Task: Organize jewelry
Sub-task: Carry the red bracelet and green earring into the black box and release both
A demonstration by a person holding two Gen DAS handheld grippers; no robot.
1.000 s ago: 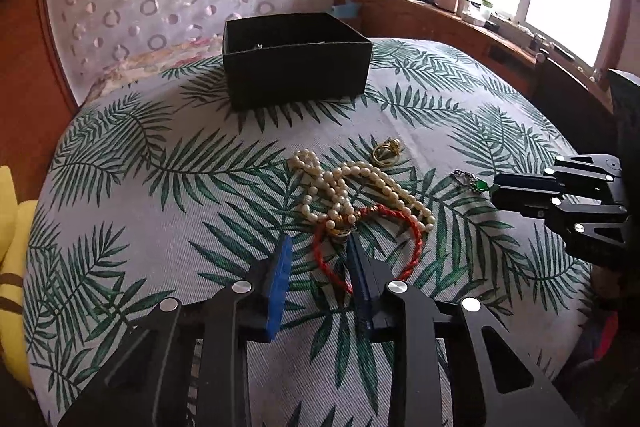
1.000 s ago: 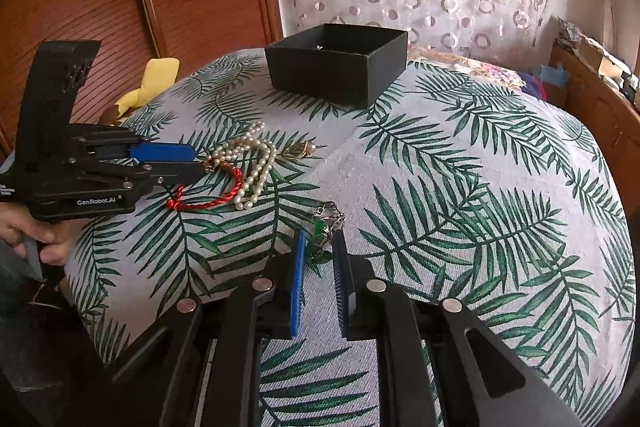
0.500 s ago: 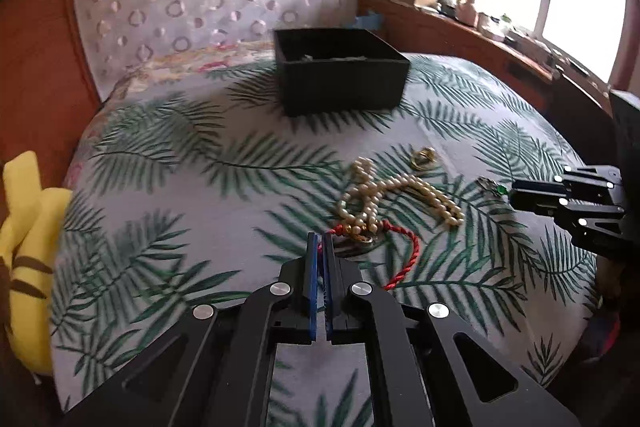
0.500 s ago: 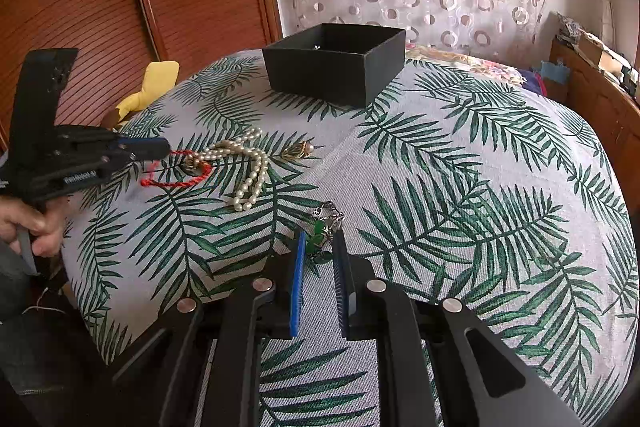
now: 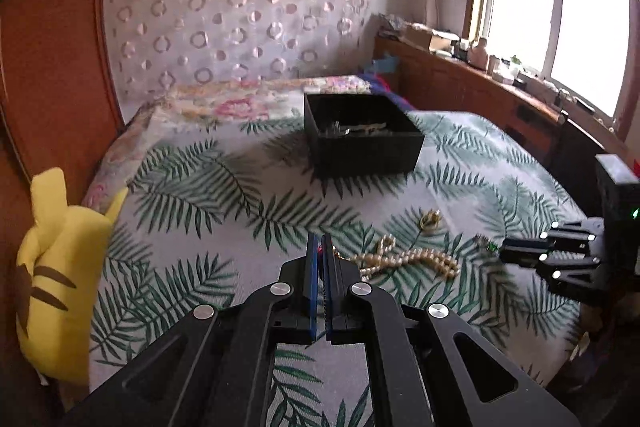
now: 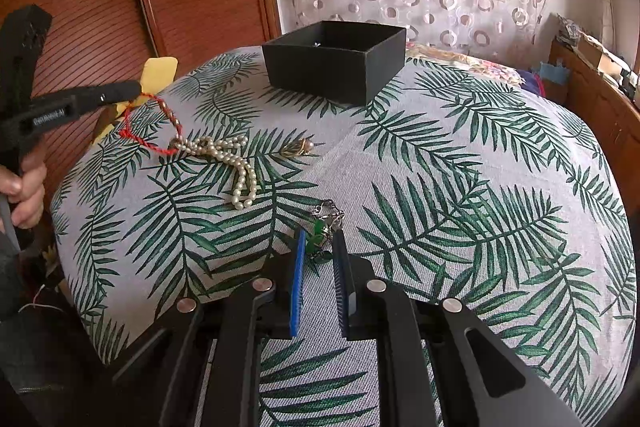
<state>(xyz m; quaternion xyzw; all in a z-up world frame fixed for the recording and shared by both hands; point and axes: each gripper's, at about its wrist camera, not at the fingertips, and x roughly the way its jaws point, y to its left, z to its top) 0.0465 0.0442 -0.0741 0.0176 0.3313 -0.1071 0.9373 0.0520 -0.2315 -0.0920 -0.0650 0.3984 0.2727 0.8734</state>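
Green-stoned pendant (image 6: 320, 233) is seen between the right gripper (image 6: 319, 247)'s 2 narrowly parted fingers; whether it is pinched cannot be told. Farther left, the red cord bracelet (image 6: 150, 125) is pinched by the left gripper (image 6: 136, 90) and partly lifted above the pearl necklace (image 6: 234, 163). Farthest stands the black box (image 6: 336, 61).

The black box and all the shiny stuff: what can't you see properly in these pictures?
- Black box, right view: its walls hide the contents.
- Same box, left view: the pieces inside are too small to name.
- Red bracelet, left view: left gripper covers nearly all.
- Green pendant, left view: too tiny.
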